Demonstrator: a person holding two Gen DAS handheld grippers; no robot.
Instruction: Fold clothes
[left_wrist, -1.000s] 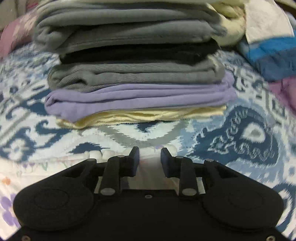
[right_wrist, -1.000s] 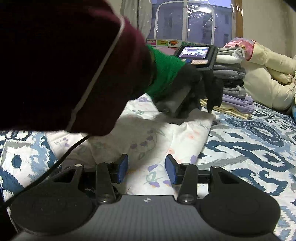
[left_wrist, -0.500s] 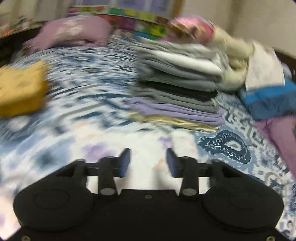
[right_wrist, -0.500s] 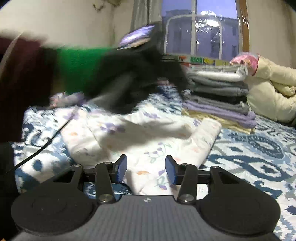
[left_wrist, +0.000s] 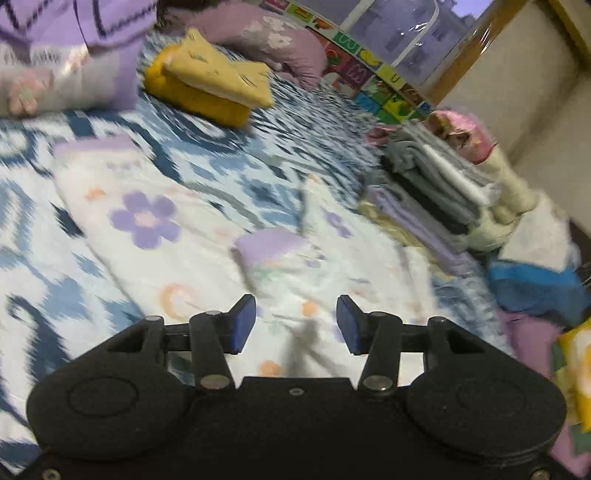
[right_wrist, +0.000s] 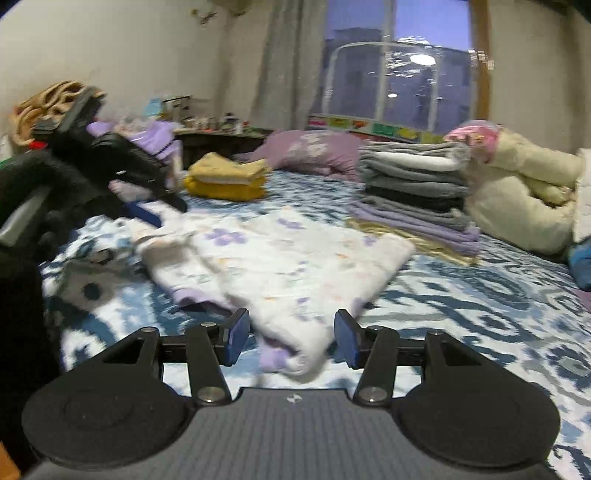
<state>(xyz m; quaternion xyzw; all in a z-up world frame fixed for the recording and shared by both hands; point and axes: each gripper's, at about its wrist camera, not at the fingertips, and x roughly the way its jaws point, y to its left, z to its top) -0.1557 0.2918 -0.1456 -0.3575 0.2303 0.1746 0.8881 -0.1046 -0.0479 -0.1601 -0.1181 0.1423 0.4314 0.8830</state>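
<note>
A white floral garment with purple cuffs (left_wrist: 229, 251) lies half folded on the patterned bed; it also shows in the right wrist view (right_wrist: 280, 258). My left gripper (left_wrist: 295, 325) is open and empty, held above the garment's near part. My right gripper (right_wrist: 288, 332) is open and empty, its fingers either side of the garment's near folded corner, just above it. The left gripper also shows at the left of the right wrist view (right_wrist: 110, 173), raised over the garment's far left edge.
A tall stack of folded grey, black, purple and yellow clothes (right_wrist: 413, 192) stands at the back right, also in the left wrist view (left_wrist: 432, 195). A folded yellow pile (right_wrist: 225, 181) and a purple pillow (right_wrist: 310, 147) lie behind. Cream and blue bedding (left_wrist: 535, 284) lies at the right.
My left gripper has lifted off the garment, opened wider and swung back to the left. The right gripper has pulled back toward the garment's near corner.
</note>
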